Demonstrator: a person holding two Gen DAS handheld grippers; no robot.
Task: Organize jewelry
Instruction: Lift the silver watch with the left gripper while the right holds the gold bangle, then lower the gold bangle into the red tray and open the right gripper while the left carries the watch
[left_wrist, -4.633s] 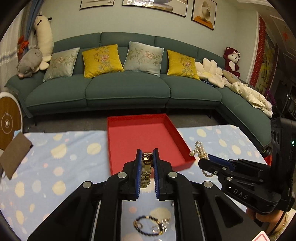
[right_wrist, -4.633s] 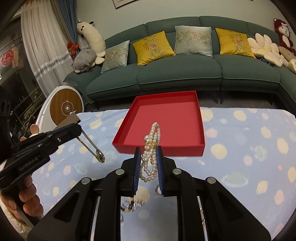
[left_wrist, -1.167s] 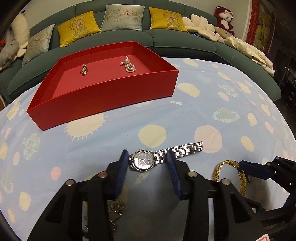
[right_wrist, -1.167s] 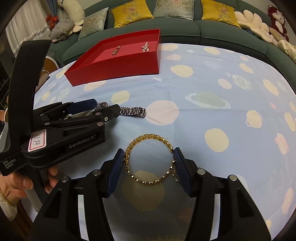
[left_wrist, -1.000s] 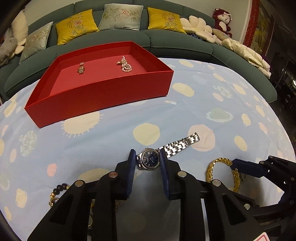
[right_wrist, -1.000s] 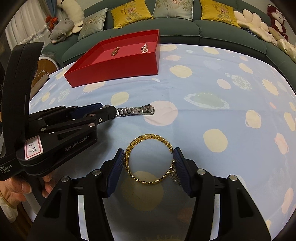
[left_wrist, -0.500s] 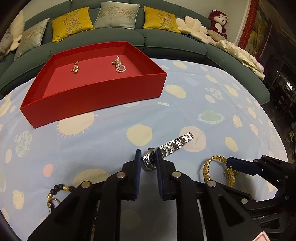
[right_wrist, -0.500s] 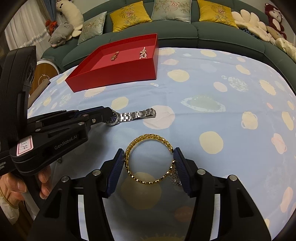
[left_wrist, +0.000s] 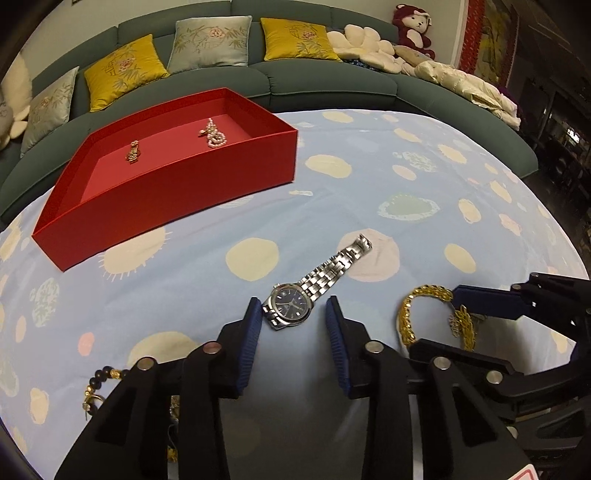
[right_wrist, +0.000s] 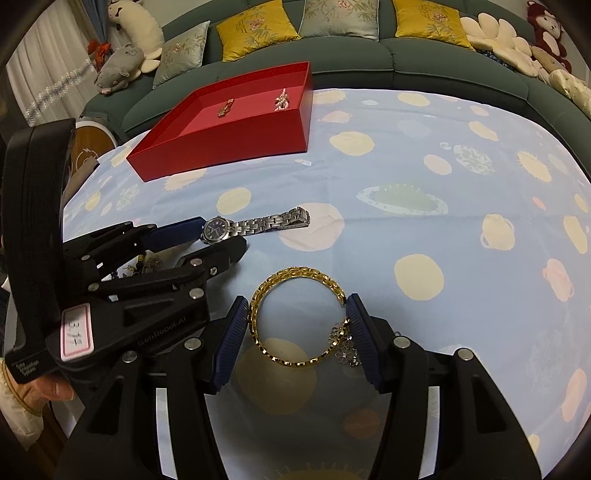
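A silver watch with a blue dial lies flat on the spotted cloth, its band running up to the right. My left gripper straddles its case. The jaws are opening, and the right pad stands clear of the case. In the right wrist view a gold bracelet rests on the cloth with a flower charm. My right gripper is shut on it, one pad against each side. The red tray stands at the far left and holds a pearl piece and a gold link piece.
A dark bead bracelet and more small jewelry lie on the cloth under the left gripper's body. A hand holds the left gripper. A green sofa with cushions runs behind the table.
Half a second ago the left jaws pinched the watch case on edge. Now they have spread and the watch lies flat, dial up. The right gripper and bracelet have not moved.
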